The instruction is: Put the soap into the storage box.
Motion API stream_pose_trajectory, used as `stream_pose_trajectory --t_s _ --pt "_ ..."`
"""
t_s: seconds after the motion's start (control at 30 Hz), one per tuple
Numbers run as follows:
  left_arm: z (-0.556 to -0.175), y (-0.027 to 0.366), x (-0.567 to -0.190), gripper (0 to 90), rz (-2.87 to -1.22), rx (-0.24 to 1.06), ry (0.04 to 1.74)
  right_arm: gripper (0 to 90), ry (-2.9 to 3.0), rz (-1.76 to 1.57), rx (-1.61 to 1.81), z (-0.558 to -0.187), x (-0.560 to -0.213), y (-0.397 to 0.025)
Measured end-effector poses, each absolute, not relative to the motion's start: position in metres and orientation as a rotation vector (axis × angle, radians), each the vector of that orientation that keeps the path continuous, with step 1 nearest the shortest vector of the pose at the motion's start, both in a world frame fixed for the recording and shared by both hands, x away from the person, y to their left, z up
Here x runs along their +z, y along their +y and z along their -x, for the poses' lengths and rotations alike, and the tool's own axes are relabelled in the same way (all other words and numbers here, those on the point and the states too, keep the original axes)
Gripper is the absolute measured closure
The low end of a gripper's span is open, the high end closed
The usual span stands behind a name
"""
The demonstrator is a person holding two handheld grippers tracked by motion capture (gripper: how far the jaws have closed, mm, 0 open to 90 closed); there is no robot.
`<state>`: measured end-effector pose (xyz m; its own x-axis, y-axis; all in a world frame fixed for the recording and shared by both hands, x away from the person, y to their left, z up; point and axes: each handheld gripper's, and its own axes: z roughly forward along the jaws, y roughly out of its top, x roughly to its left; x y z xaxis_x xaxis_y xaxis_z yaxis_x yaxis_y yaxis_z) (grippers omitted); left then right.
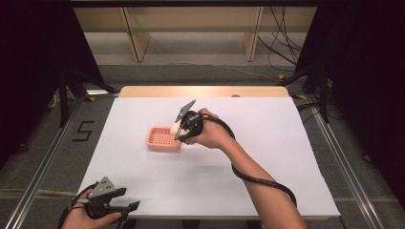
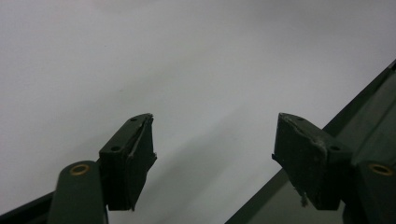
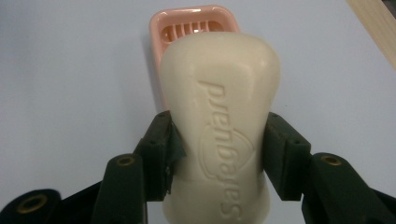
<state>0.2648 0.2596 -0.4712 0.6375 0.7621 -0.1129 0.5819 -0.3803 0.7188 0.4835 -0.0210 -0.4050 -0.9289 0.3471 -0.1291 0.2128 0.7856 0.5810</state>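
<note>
A cream bar of soap (image 3: 219,116) with raised lettering is clamped between the two black jaws of my right gripper (image 3: 217,149). In the high view the right gripper (image 1: 177,130) holds the soap (image 1: 175,129) just above the right end of a pink slatted soap dish (image 1: 161,139) on the white table. The dish (image 3: 191,23) peeks out behind the soap in the right gripper view. My left gripper (image 1: 129,206) rests at the table's front left corner, open, with nothing between its fingers (image 2: 128,158).
The white table sheet (image 1: 267,143) spreads wide around the dish, with a wooden strip (image 1: 205,90) at its far edge. Black frame posts and cables stand beyond the table. The table's front edge (image 2: 299,186) runs close under the left gripper.
</note>
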Motion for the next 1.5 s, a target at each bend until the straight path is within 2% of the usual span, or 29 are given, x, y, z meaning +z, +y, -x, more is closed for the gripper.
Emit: stream_pose_trajectory --t_s 1.5 --pt "-0.264 0.26 -0.471 28.2 -2.1 0.3 1.05 50.7 2.757 -0.429 0.854 -0.493 -0.409 0.002"
